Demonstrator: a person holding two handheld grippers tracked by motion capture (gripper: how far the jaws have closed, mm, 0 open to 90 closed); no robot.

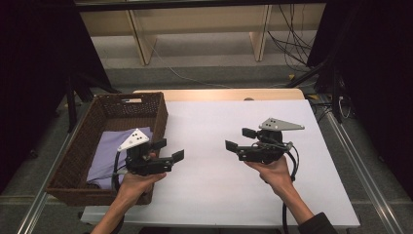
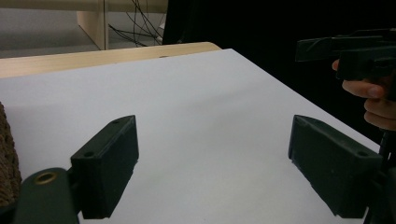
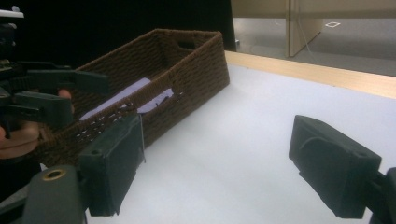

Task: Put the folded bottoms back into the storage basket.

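A brown wicker basket (image 1: 109,141) stands on the left of the white table (image 1: 219,185), with a folded lavender cloth (image 1: 109,156) lying inside it. My left gripper (image 1: 169,149) hovers just right of the basket's near end, open and holding nothing. My right gripper (image 1: 239,139) hangs over the table's right half, facing the left one, also open and holding nothing. In the left gripper view the left gripper (image 2: 215,163) spans bare table, with the other gripper (image 2: 345,49) at the upper right. From the right gripper (image 3: 219,163) I see the basket (image 3: 187,70), cloth (image 3: 126,95) and the left gripper (image 3: 51,88).
A pale wooden strip (image 1: 219,94) runs along the table's far edge. Beyond it are wooden legs (image 1: 141,39) and loose cables (image 1: 292,44) on the floor. Dark curtains flank both sides. Metal rails (image 1: 360,161) run beside the table.
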